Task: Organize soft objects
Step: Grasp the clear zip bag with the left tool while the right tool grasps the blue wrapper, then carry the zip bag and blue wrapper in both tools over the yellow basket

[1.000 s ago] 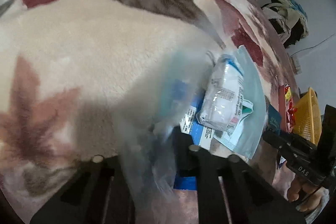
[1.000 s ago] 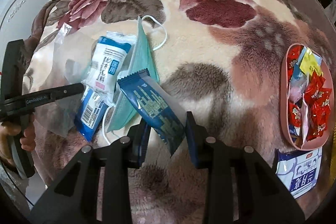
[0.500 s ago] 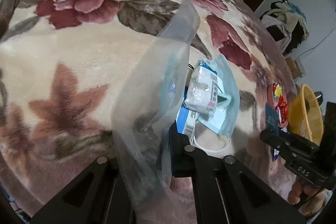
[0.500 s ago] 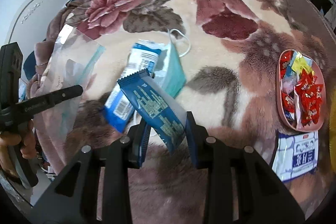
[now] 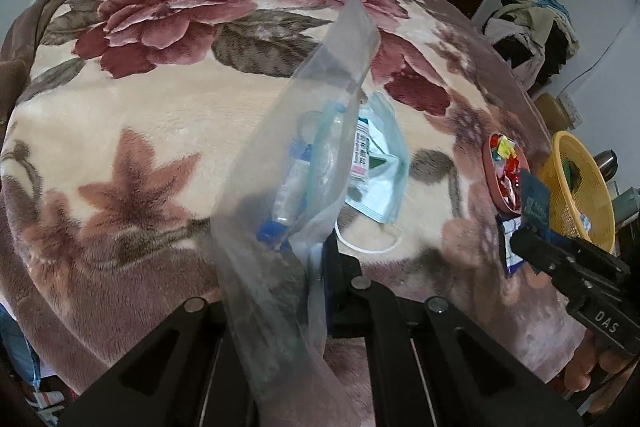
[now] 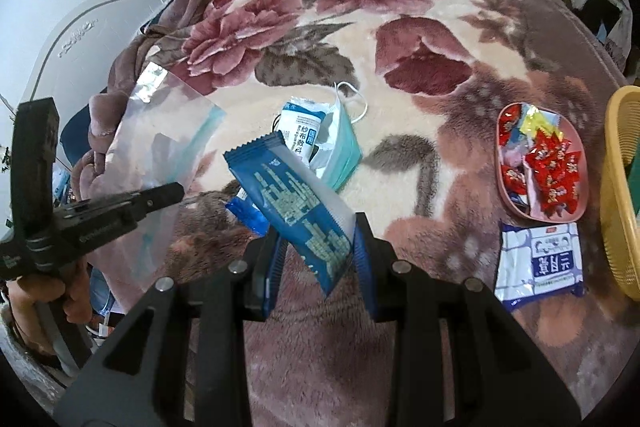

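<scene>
- Legible writing is scarce: "DAS" is printed on the body of the right tongs (image 5: 532,247) at the lower right of the left wrist view, and Chinese characters mark the white-and-blue gauze pack (image 6: 301,131) and the white-and-blue packet (image 6: 540,263) at the right of the right wrist view.
- The left tongs (image 5: 316,267) are clenched on a clear plastic bag (image 5: 304,155), whose long axis runs from bottom centre up toward the upper right of the frame.
- The right tongs grasp a dark blue sachet (image 6: 296,207), its long axis slanting from lower right to upper left, the serrated end uppermost.
- The gauze pack lies on a pale green face mask (image 6: 340,147) at mid-frame on the floral blanket (image 6: 400,7).
- A pink tray (image 6: 505,187) at the right holds red and yellow wrapped sweets (image 6: 554,167).
- A yellow basket (image 6: 618,187) stands at the right edge.
</scene>
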### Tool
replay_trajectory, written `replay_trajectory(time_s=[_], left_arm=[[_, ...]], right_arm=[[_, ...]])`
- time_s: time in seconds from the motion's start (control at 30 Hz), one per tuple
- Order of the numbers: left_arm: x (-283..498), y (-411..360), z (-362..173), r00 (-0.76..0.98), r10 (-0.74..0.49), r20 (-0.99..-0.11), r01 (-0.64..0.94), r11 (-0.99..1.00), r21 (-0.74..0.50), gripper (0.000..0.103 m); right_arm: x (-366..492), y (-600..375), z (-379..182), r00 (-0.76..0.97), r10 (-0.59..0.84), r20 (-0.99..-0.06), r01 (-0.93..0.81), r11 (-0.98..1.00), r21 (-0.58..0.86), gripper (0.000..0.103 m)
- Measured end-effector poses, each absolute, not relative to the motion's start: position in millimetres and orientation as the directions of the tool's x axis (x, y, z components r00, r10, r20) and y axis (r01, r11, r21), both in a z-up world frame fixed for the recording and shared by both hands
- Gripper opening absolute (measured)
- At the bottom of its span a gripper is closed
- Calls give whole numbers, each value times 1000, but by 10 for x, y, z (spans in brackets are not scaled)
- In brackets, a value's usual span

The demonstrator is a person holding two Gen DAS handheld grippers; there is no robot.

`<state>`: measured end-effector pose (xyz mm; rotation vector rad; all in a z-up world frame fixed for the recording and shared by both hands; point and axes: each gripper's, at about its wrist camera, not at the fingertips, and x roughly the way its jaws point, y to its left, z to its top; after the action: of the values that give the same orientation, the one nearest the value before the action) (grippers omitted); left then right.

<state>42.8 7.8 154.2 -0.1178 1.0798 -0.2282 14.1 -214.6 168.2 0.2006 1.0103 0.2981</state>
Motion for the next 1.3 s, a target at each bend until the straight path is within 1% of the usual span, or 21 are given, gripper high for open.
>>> replay_trajectory(time_s=[0.33,0.63,1.3], left_arm=[[242,-127,1633,455,-244,-857,154,969,-194,4],[180,-541,1753,454,-261,-852,225,959,-174,4],[143,-1910,2007,436,-314,-843,407,905,-126,4]], right_arm=[[-106,-2365,1841,540,322,-778,-130,945,301,33],[-317,-2726,1934,577,294,-762,-74,948,309,33],[-651,-3902,2113,659,191,-727,97,937,334,33]])
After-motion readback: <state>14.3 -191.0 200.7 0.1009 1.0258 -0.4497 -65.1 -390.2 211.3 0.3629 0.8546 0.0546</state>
